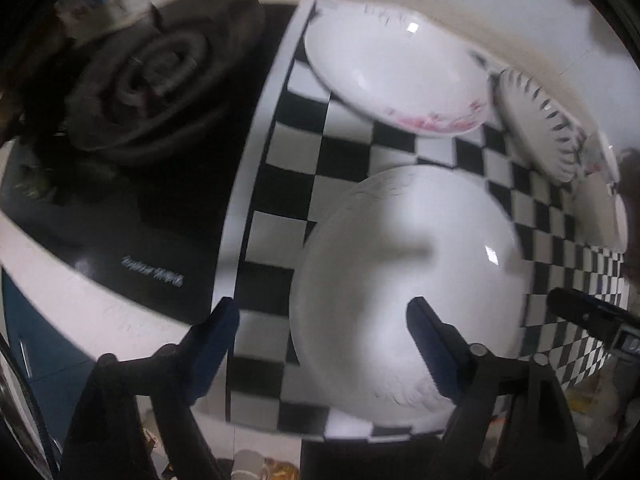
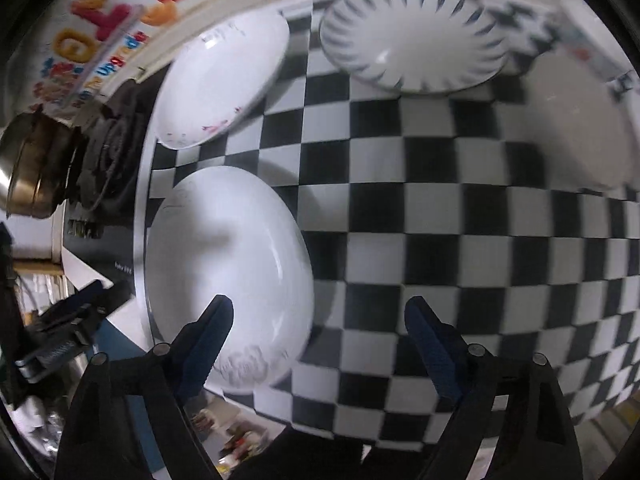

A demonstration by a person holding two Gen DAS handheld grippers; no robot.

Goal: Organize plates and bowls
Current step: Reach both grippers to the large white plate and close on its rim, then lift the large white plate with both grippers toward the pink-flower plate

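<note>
Approach step, nothing grasped yet. Left claw point(image 1: 322, 346) wide open, empty, hovering over near rim of plain white round plate point(image 1: 408, 280) on checkered black-and-white table point(image 1: 400, 144). Right claw point(image 2: 318, 346) also wide open, empty, above same plate's right edge. White plate with pink floral rim point(image 1: 396, 68) and white plate with dark radial-stripe rim point(image 2: 412, 36) lie farther back, apart. Next move likely: lower one claw onto rim, pinch, lift for stacking
</note>
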